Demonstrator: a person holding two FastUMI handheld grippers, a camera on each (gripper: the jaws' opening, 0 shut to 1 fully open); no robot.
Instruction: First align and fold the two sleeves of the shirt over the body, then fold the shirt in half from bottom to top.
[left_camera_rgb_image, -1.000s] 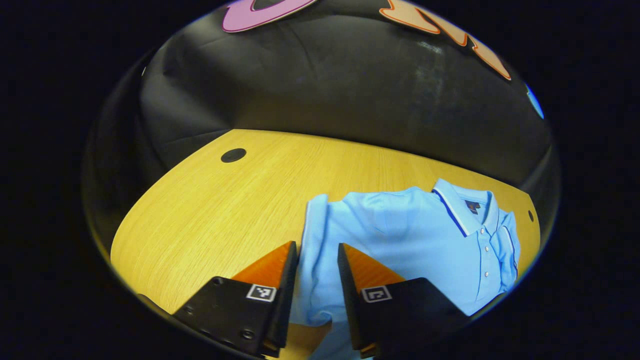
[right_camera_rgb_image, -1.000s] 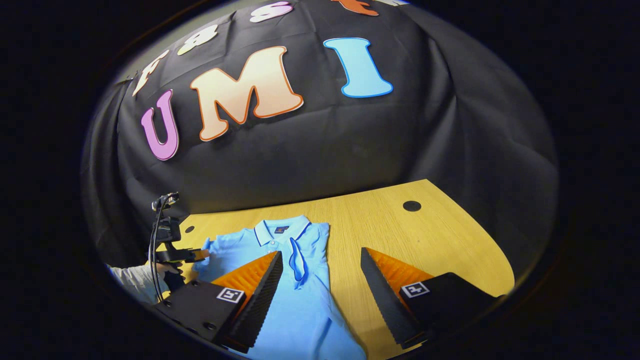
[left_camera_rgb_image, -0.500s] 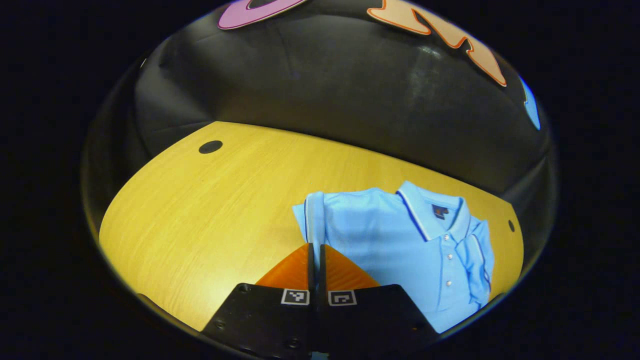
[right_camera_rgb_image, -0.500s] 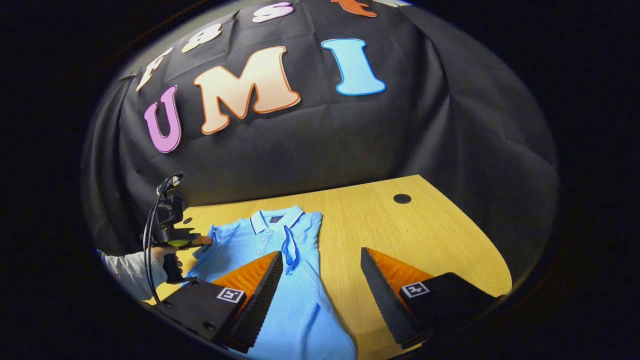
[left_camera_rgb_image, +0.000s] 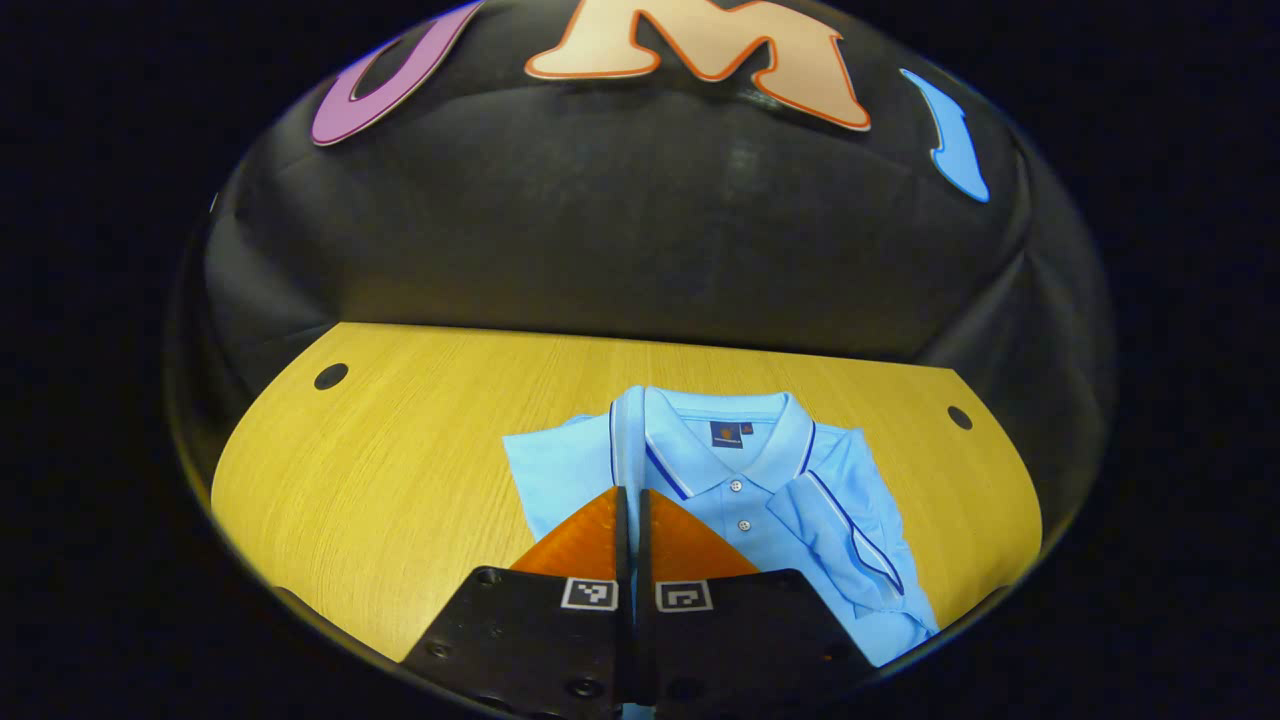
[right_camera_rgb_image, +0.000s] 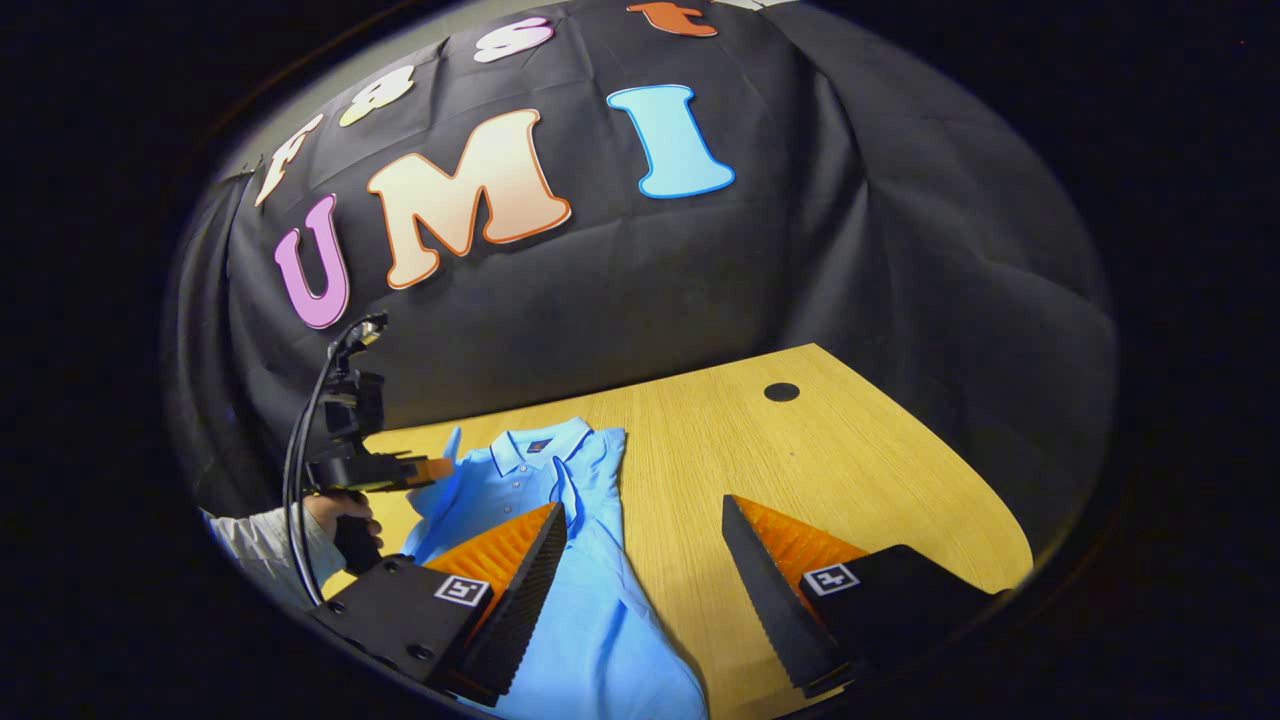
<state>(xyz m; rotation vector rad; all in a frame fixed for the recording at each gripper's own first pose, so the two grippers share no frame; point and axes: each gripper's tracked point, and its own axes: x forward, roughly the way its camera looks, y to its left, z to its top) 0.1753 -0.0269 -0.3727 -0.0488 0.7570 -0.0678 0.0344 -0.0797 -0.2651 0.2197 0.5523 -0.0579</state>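
Left sleeve (left_camera_rgb_image: 628, 440) is pinched in closed left gripper (left_camera_rgb_image: 629, 500) fingers, polo shirt (left_camera_rgb_image: 760, 500) body at 2 o'clock; right gripper (right_camera_rgb_image: 640, 540) open.

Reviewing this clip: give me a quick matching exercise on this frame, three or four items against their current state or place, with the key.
Items:
1. left gripper
2. right gripper
3. far sleeve
4. dark round hole

States:
A. folded over the shirt body
B. open, over the shirt's lower edge and bare table
C. in the tabletop, away from the shirt
D. shut on a lifted sleeve

Pairs: 1-D, 2-B, 3-A, 4-C
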